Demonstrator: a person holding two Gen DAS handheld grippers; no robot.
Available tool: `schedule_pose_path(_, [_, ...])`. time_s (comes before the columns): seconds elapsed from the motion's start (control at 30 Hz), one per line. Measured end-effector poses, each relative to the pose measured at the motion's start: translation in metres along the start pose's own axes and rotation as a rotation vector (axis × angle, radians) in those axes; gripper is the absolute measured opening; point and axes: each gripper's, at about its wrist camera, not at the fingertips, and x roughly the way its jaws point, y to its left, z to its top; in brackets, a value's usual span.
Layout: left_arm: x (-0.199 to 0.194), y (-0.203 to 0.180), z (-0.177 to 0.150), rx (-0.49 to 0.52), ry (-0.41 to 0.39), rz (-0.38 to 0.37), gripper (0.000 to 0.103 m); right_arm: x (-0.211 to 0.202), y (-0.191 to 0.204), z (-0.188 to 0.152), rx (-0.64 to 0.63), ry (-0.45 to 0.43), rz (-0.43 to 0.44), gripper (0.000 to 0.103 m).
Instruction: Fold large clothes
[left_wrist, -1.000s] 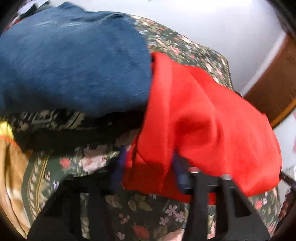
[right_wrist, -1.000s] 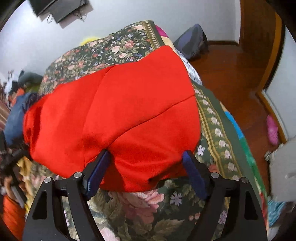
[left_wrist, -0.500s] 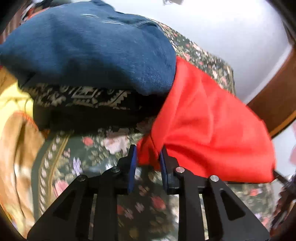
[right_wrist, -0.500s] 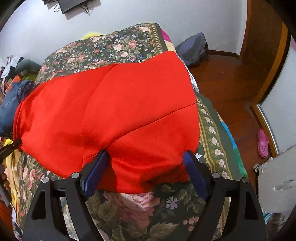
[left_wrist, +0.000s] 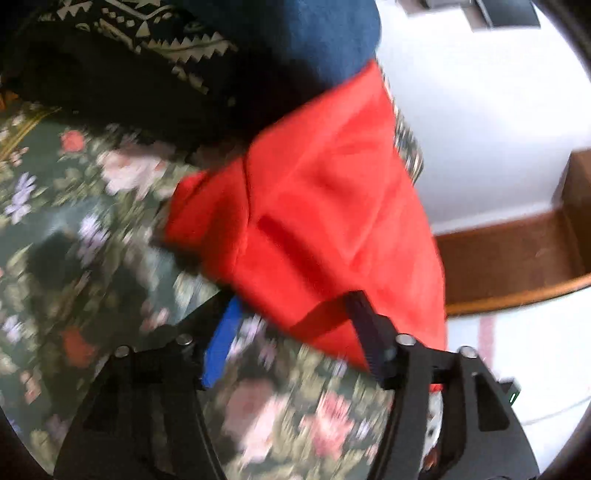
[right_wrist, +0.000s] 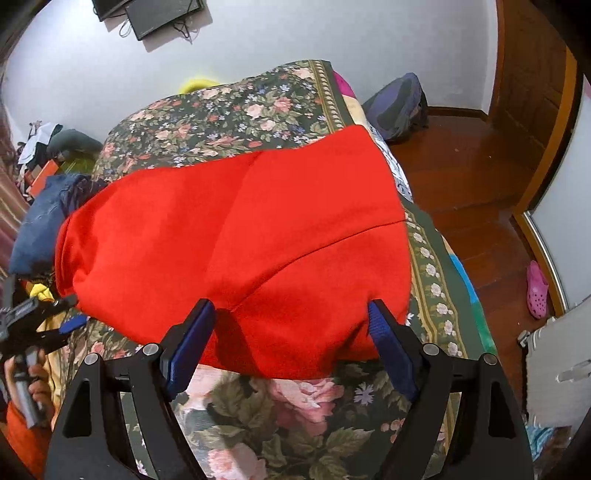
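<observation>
The left gripper (left_wrist: 293, 314), pinched narrow on the red garment's (right_wrist: 236, 243) corner half a second ago, is opening and letting it drop onto the bed (right_wrist: 288, 413), so this fold looks laid; the right gripper (right_wrist: 291, 332) hangs wide, empty.

- The red garment (right_wrist: 236, 243) lies folded into a broad, smooth slab on the floral bedspread (right_wrist: 258, 406), one seam running diagonally across its top.
- Its near edge sits just ahead of the right tongs (right_wrist: 291, 343), between their spread fingers.
- Its narrow end reaches the left tongs (left_wrist: 291, 325), whose jaws are opening around a corner.
</observation>
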Motion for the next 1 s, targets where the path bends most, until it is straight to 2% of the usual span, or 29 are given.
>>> schedule_pose_path(0.07, [0.012,-0.004,0.008,-0.037,-0.041,-0.012,0.078,0.002,0.002,0.002,0.000,0.002,0.002,0.081])
schedule_pose_path(0.1, [0.014,-0.005,0.010,-0.059,-0.058,-0.024,0.093,0.004,0.003,0.002,0.001,0.005,0.002,0.081])
schedule_pose_path(0.13, [0.018,-0.009,0.013,-0.083,-0.097,-0.048,0.103,0.006,0.004,0.002,0.002,0.007,0.001,0.081])
schedule_pose_path(0.3, [0.035,-0.026,0.022,-0.054,-0.225,0.088,0.102,0.009,0.007,0.005,0.007,0.012,0.005,0.081])
schedule_pose_path(0.37, [0.038,-0.033,0.024,-0.063,-0.265,0.144,0.091,0.009,0.008,0.006,-0.002,0.011,0.006,0.081])
schedule_pose_path(0.43, [0.042,-0.042,0.026,-0.050,-0.257,0.135,0.054,0.007,0.010,0.009,-0.012,0.006,0.003,0.081])
schedule_pose_path(0.53, [0.040,-0.063,0.025,0.014,-0.252,0.133,0.024,0.003,0.014,0.015,-0.029,-0.009,0.004,0.081])
schedule_pose_path(0.63, [0.010,-0.085,0.024,0.134,-0.303,0.143,0.022,-0.003,0.024,0.026,-0.065,-0.031,0.000,0.081])
schedule_pose_path(0.83, [-0.049,-0.148,0.007,0.270,-0.404,0.032,0.020,-0.007,0.062,0.053,-0.162,-0.080,0.034,0.081])
schedule_pose_path(0.9, [-0.069,-0.164,0.001,0.303,-0.443,0.002,0.020,0.000,0.077,0.060,-0.186,-0.066,0.063,0.081])
schedule_pose_path(1.0, [-0.091,-0.185,-0.005,0.352,-0.527,0.023,0.020,0.024,0.104,0.063,-0.206,0.004,0.123,0.081])
